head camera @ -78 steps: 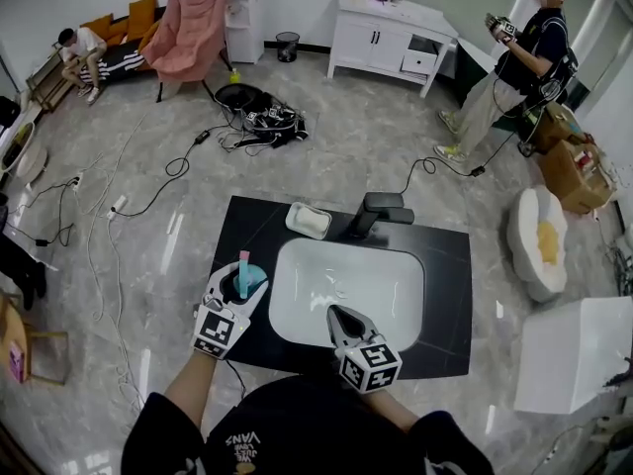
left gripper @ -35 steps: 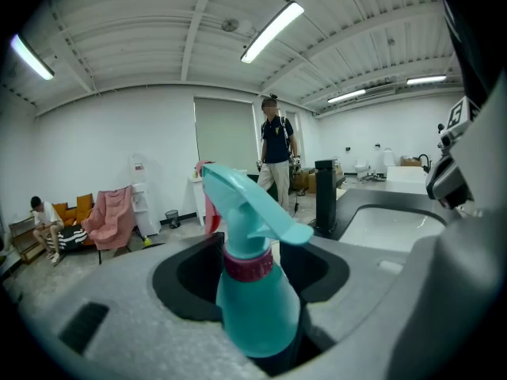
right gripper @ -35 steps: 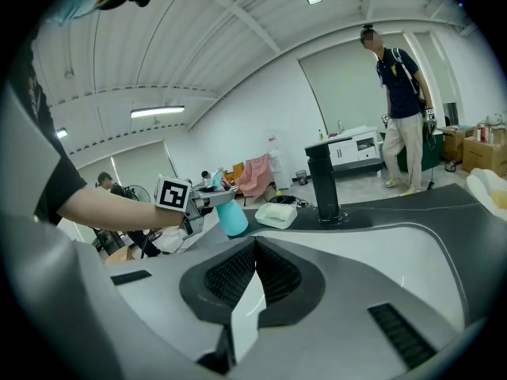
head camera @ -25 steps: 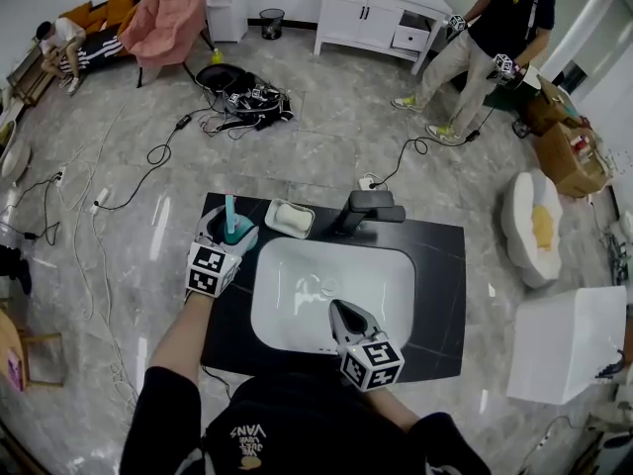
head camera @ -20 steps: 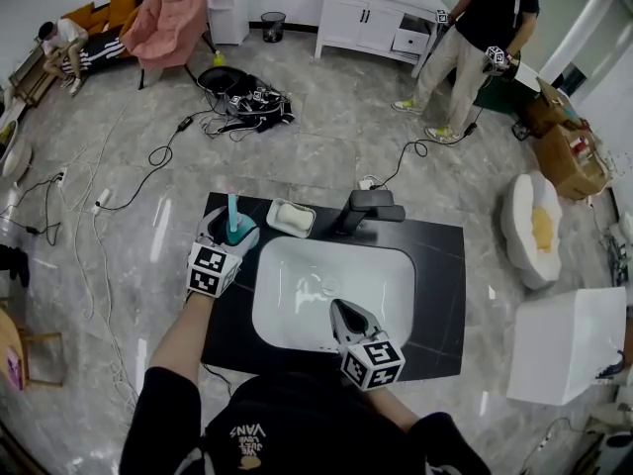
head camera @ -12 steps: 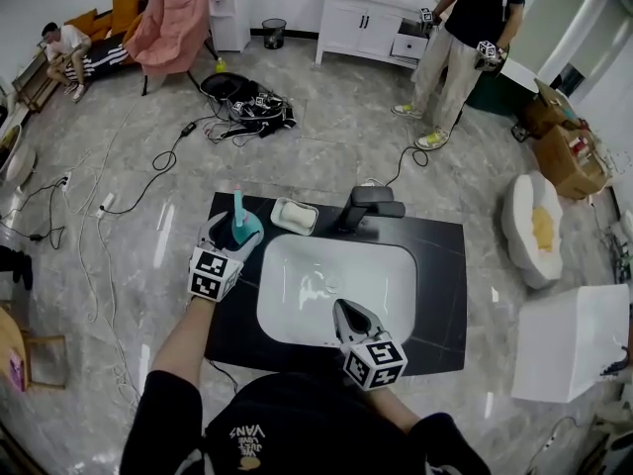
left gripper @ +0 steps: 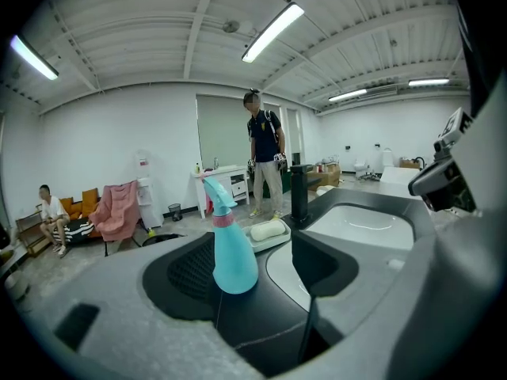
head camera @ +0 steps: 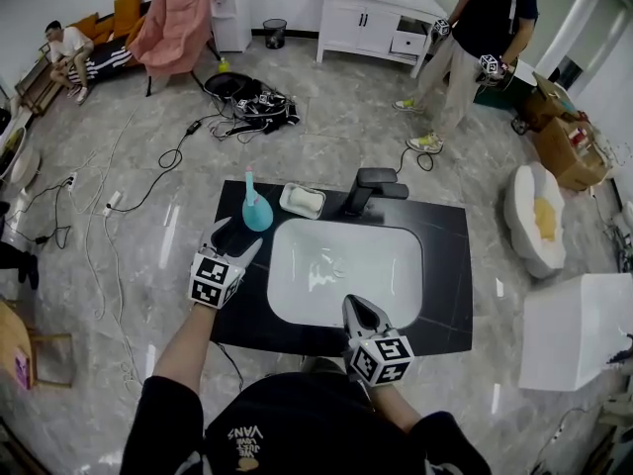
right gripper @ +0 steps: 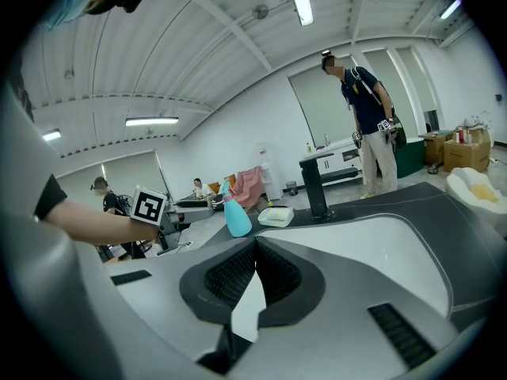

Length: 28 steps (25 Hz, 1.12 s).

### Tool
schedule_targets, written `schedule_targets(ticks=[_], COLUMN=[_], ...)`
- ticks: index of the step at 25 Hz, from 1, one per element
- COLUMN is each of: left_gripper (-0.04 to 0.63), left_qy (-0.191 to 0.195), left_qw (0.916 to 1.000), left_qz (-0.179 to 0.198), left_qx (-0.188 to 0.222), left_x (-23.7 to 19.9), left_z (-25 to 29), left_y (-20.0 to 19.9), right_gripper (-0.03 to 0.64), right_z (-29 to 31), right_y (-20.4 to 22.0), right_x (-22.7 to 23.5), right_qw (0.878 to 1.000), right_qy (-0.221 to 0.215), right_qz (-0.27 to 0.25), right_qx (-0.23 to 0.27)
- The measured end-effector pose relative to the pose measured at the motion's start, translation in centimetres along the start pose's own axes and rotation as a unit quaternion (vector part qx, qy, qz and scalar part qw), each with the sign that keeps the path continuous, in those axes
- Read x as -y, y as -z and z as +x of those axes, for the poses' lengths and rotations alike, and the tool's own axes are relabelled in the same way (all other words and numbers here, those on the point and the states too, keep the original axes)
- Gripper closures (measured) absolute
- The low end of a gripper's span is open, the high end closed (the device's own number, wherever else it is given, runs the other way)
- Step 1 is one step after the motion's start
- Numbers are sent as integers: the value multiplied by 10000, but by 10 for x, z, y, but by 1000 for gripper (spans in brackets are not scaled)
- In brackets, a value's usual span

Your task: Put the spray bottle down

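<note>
— Where is the turquoise plastic spray bottle [head camera: 254,209]?
— Upright on the black table [head camera: 445,265], just ahead of the left tongs [head camera: 240,237], gaping and empty. The right tongs [head camera: 358,307] are clenched on nothing.

I see a teal bottle [head camera: 254,212] with a pink collar, a black counter [head camera: 445,257], a white sink [head camera: 346,267], a white dish [head camera: 286,202], a black tap [head camera: 368,188] and a grey marbled floor [head camera: 326,137].

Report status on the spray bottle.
Left gripper open, right gripper shut, empty. Teal plastic spray bottle upright on black counter, clear of jaws. White soap dish alongside.
</note>
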State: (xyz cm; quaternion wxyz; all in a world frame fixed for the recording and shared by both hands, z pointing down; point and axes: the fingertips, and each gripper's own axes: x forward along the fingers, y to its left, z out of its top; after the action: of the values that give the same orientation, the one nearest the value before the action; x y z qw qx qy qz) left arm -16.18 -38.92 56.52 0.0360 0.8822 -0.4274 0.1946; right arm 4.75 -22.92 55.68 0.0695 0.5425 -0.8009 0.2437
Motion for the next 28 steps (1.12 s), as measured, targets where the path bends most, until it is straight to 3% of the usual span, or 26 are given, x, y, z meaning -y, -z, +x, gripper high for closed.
schedule_targets(ticks=[3,8,15,28], left_gripper=[307,431,531,566], left_qy=[26,31,120,217], left_qw=[10000,9996,9983,9964], left_qz=[35,129,-49,-340], left_qx=[80,232,573,745], left_x=[6,23,54,108], left_z=[-20,-53,-106,-205], left_y=[-3,-6,-12,13], right_gripper=[614,614,614,614], right_z=[-10,-28,-54,-92], right_y=[3,12,26,54], right_x=[-9,-22,-37,-70], right_qw=[10000,9999,9996,9989], right_qy=[39,126,257,329], right_qz=[2,-52,-69,-190], right_qx=[46,90,132,266])
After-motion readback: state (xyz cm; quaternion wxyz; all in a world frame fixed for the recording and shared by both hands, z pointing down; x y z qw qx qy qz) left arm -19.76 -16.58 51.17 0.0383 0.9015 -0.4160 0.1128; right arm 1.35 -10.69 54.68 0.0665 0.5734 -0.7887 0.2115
